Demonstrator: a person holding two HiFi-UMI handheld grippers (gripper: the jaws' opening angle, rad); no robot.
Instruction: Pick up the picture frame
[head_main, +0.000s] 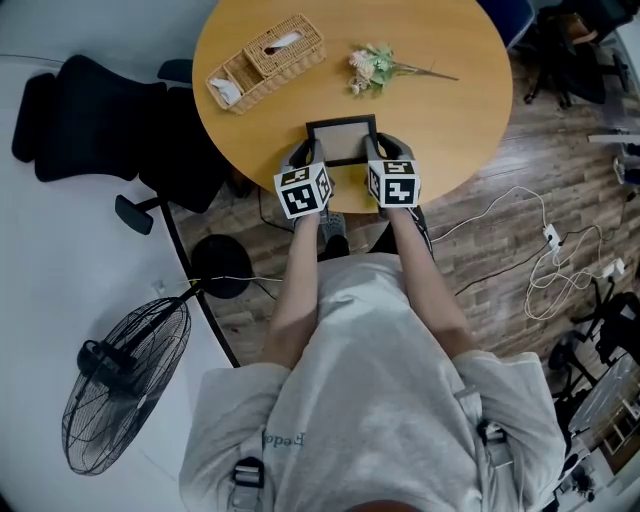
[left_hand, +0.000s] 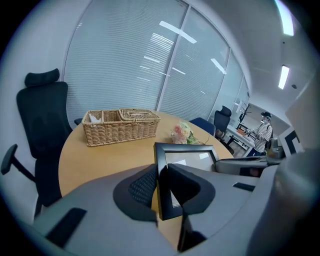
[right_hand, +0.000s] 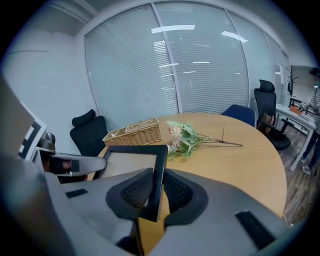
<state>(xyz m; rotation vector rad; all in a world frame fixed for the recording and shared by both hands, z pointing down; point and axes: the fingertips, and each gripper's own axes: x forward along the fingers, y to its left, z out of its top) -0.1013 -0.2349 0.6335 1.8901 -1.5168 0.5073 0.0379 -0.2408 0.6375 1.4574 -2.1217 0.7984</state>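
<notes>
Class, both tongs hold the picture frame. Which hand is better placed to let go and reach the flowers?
Right. The right tongs grip the picture frame on the side where the flowers lie; the left tongs are farther off.

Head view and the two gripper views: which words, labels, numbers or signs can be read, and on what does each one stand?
On the shirt: a few dark letters on its front, too small and distorted to read.
On the cubes of the left gripper and right gripper: black-and-white square patterns only, no words.
On the picture frame and the basket: no print visible.
Nothing can be read for certain.
</notes>
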